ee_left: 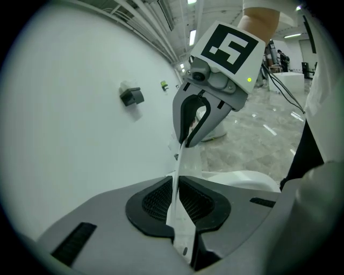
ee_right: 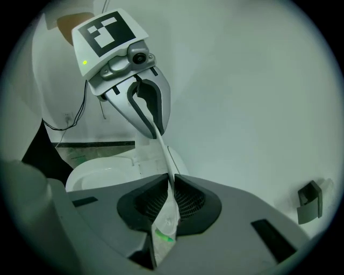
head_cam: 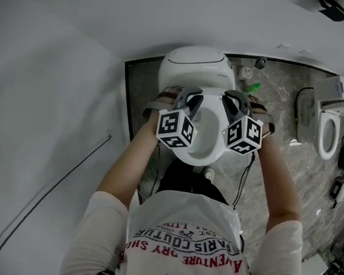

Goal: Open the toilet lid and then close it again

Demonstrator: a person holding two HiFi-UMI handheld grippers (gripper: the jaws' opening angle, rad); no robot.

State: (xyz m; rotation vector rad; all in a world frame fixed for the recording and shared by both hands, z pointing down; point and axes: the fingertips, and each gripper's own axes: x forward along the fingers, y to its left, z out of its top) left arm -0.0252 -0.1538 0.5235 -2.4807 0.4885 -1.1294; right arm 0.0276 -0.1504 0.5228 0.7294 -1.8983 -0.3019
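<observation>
The white toilet (head_cam: pixel 196 66) stands against the wall below me. Its lid (head_cam: pixel 206 136) is lifted off the bowl and held between both grippers. My left gripper (head_cam: pixel 188 98) is shut on the lid's left edge, and my right gripper (head_cam: pixel 235 101) is shut on its right edge. In the left gripper view the lid (ee_left: pixel 181 182) shows edge-on as a thin white strip running from my left gripper (ee_left: pixel 180 201) across to the right gripper (ee_left: pixel 196 126). The right gripper view has the same strip (ee_right: pixel 164 150) running from the right gripper (ee_right: pixel 169 201) to the left gripper (ee_right: pixel 149 115), with the seat (ee_right: pixel 99 172) below.
A second toilet (head_cam: pixel 330 125) stands at the right on the grey marble floor (head_cam: pixel 281 107). A white wall fills the left side, with a thin cable (head_cam: pixel 50 183) along it. A small dark fixture (ee_left: pixel 131 95) is mounted on the wall. A green item (head_cam: pixel 251 87) lies beside the toilet.
</observation>
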